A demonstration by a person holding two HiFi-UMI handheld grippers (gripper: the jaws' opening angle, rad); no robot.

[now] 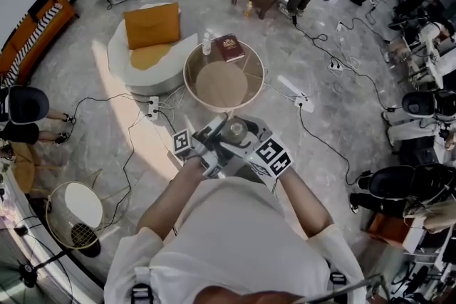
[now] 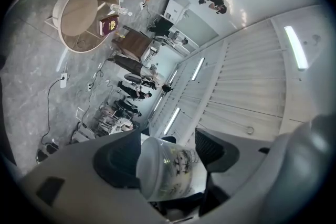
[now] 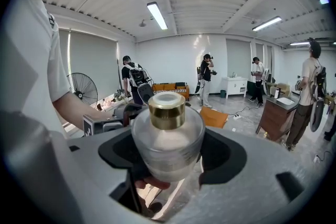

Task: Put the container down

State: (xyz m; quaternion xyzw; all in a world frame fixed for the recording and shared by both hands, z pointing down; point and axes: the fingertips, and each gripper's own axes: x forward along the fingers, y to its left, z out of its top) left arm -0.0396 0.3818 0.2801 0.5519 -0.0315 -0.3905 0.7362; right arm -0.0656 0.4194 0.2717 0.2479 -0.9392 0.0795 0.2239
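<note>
Grey marbled stone floor (image 1: 342,117), cables trailing across it; round tan-topped side table (image 1: 214,85) ahead, maroon book (image 1: 229,48) at its far rim; white armchair with orange cushions (image 1: 125,57) just beside. Frosted round glass container with gold cap (image 3: 167,139) held in mid-air, short of the table; right gripper (image 3: 168,155) pinches its sides; left gripper (image 2: 167,157) pads press it too.

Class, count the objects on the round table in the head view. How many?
2. A dark red book lies near the round table's far rim; a small clear bottle stands just left of it. None looks hidden.
</note>
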